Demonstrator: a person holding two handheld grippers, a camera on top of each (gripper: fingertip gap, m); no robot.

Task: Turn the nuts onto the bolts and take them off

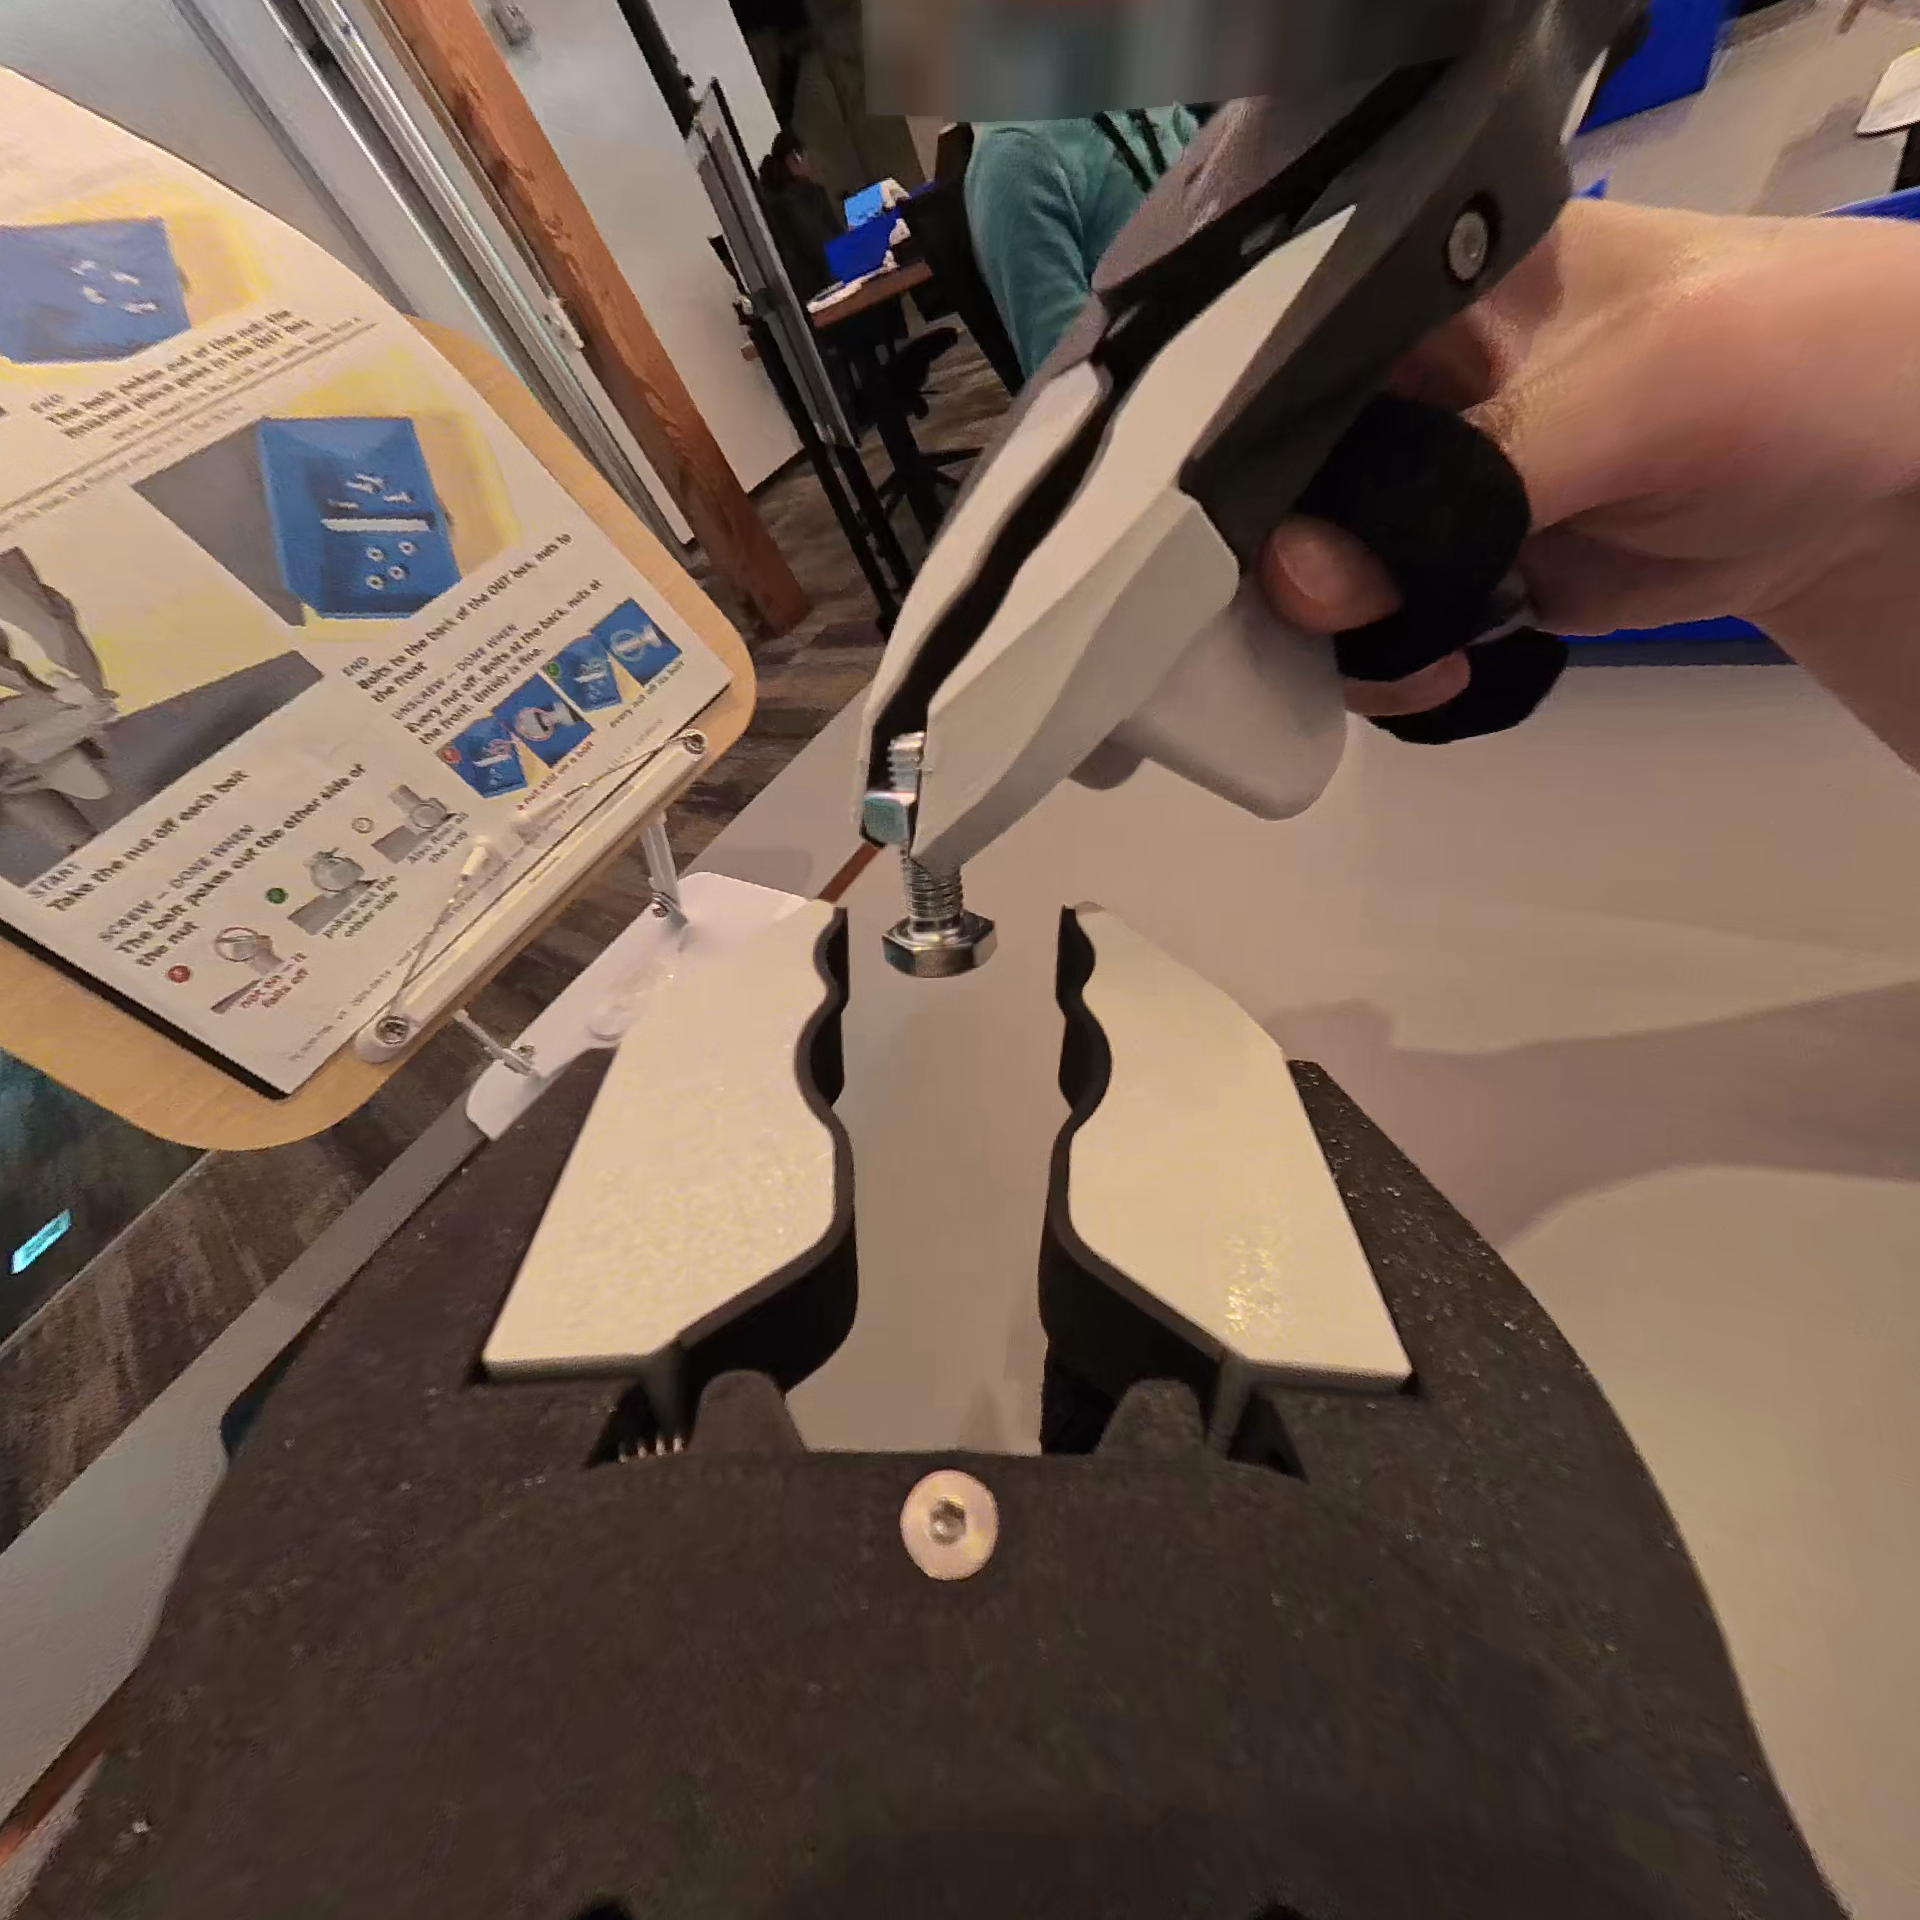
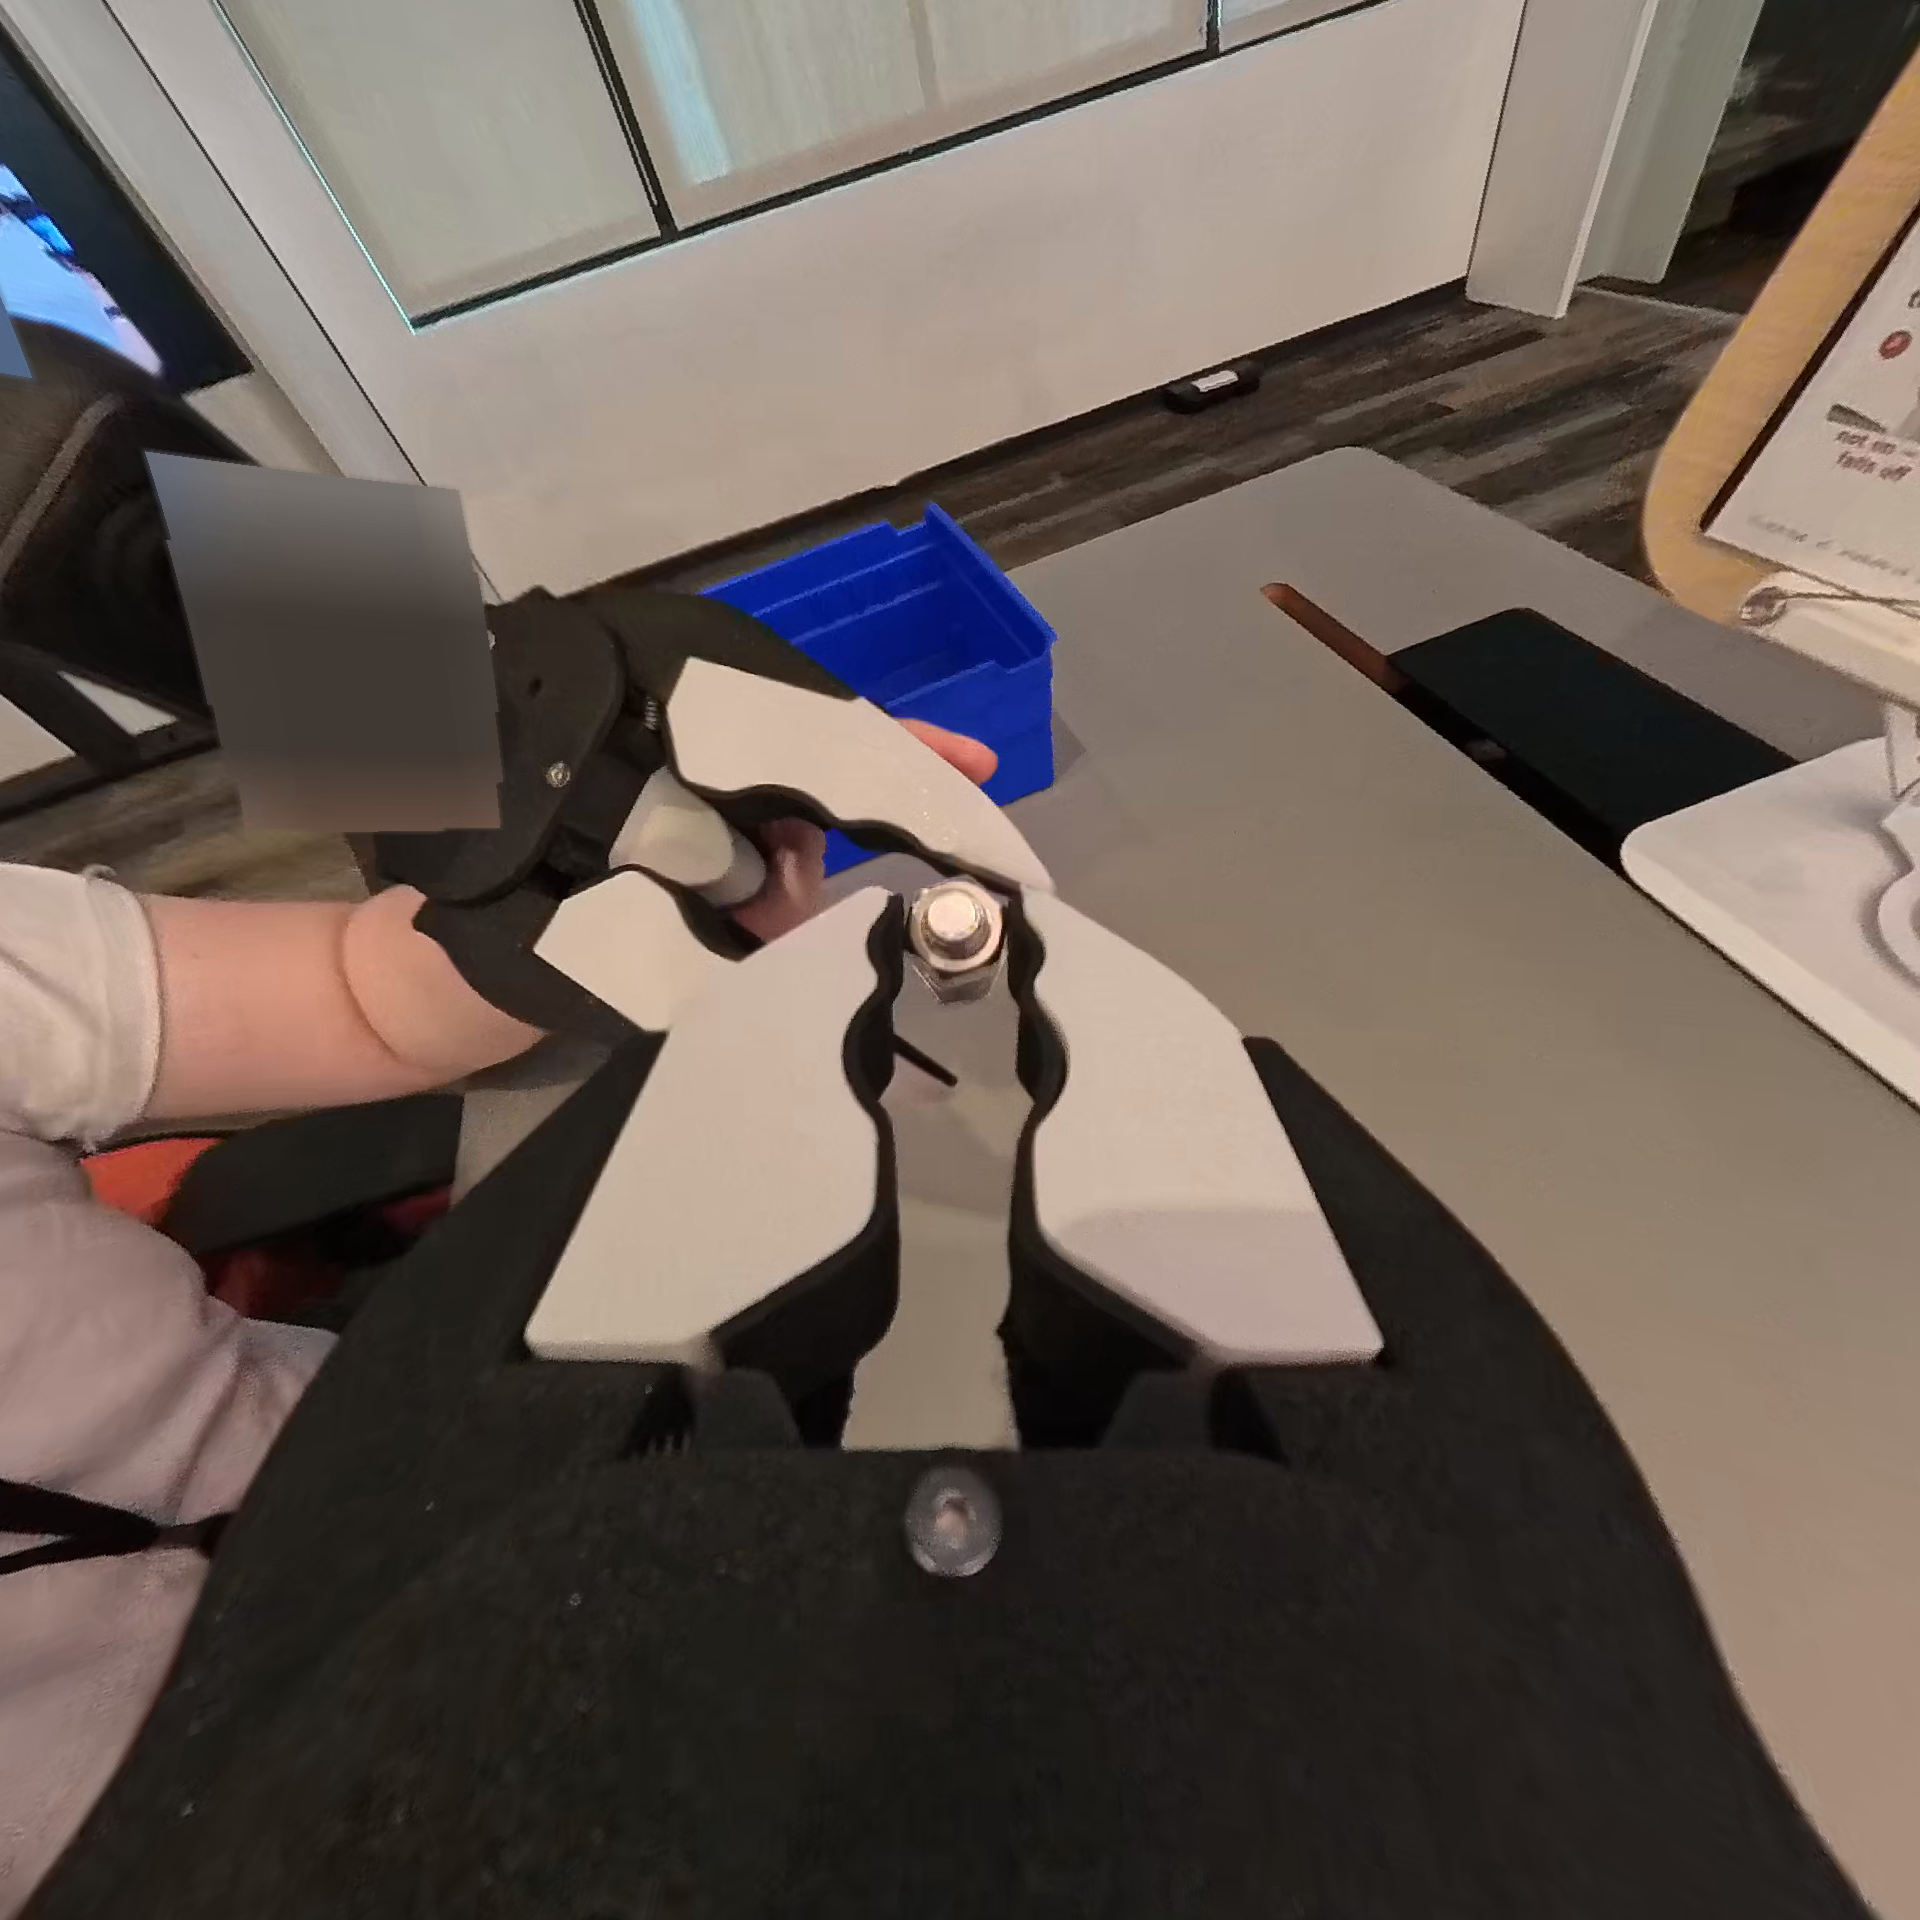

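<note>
Right claw (image 2: 951, 940) tilted downward, clamping bolt (image 1: 914, 831); left claw (image 1: 951, 920) agape.

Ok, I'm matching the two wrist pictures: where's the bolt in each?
Left wrist view: bolt just above centre, clamped in the right gripper's tips.
Right wrist view: bolt upper centre, between that view's own fingertips.
Shared landmark: the wooden instruction board, left in the first, far right in the second.
</note>
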